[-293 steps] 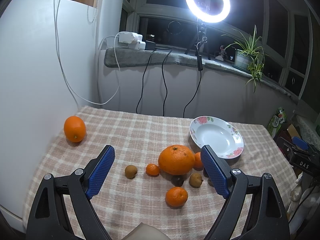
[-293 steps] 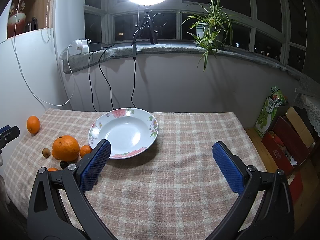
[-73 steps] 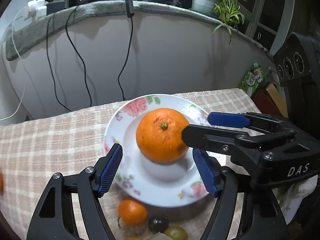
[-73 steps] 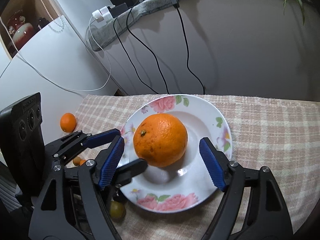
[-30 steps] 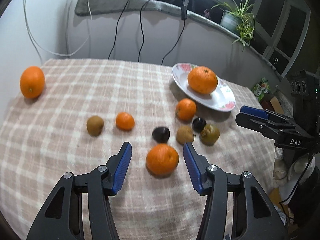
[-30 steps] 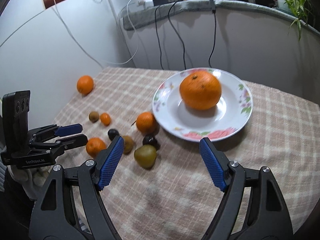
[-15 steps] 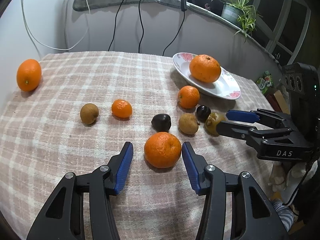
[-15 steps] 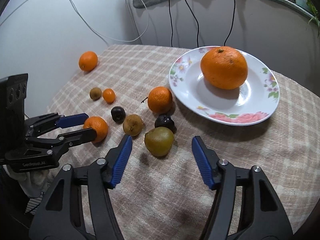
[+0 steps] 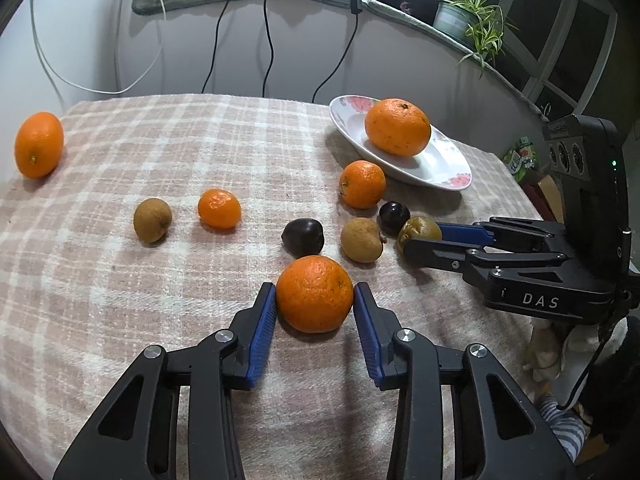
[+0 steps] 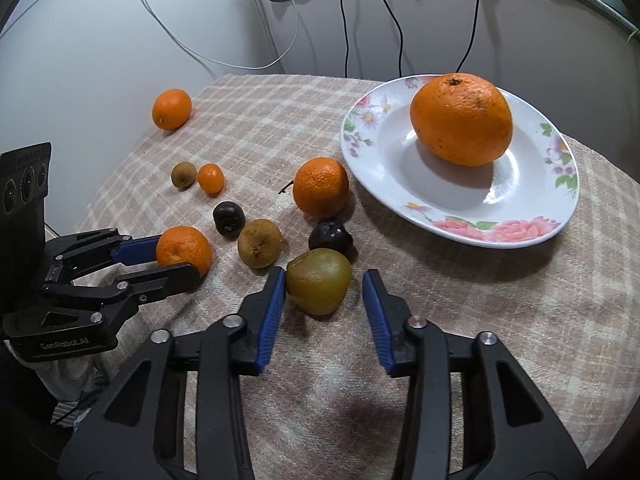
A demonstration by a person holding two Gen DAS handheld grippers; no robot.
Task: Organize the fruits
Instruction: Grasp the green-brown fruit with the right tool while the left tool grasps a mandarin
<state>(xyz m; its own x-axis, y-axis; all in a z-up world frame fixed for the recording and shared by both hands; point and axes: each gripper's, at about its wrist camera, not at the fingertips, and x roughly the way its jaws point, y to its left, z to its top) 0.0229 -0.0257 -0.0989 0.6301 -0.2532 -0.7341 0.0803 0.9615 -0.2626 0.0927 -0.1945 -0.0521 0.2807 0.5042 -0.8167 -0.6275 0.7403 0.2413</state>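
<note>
Orange mandarin [image 9: 315,294] between left tongs [image 9: 315,304] pads

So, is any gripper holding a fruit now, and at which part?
The left gripper is shut on the tangerine, pads on its two sides, fruit on the cloth. The right gripper brackets the green fruit, not yet gripping.

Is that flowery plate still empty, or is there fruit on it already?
Not empty. The flowery plate holds one large orange, sitting in its middle. Every other fruit lies on the checked cloth beside it.
</note>
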